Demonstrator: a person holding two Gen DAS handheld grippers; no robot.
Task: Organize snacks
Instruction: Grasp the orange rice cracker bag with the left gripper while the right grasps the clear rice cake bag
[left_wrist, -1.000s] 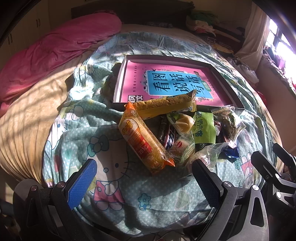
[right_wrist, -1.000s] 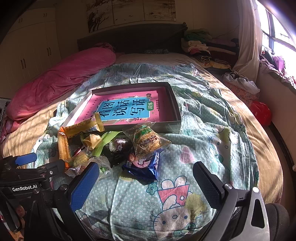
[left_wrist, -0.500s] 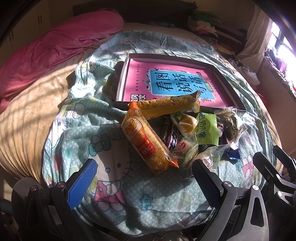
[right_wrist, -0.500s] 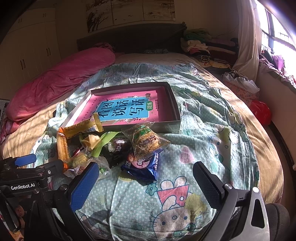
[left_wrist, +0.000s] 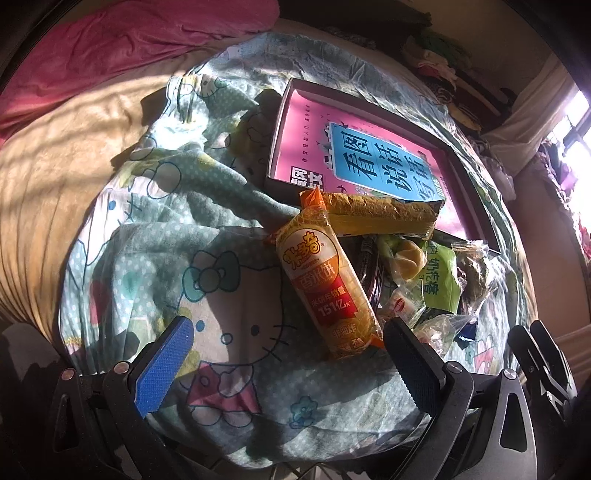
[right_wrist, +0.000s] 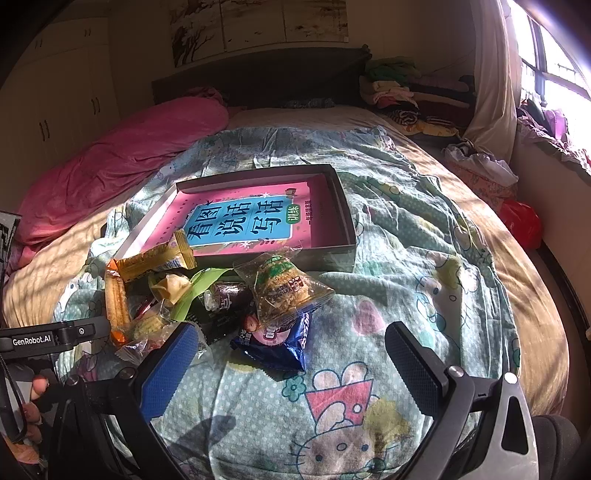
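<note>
both tools are spread wide with nothing between their fingers — the left tool (left_wrist: 284, 354) hangs over the cartoon-cat bedsheet (left_wrist: 236, 317), its right finger just beside the foot of the long orange rice-cracker pack (left_wrist: 325, 284). the right tool (right_wrist: 291, 362) hovers near the blue cookie packet (right_wrist: 277, 339). the snacks lie heaped on the bed against the near wall of the shallow grey box (right_wrist: 345, 218), where a pink book (right_wrist: 255, 221) lies flat — one yellow pack (left_wrist: 384, 214) seems to rest on the box's rim.
</note>
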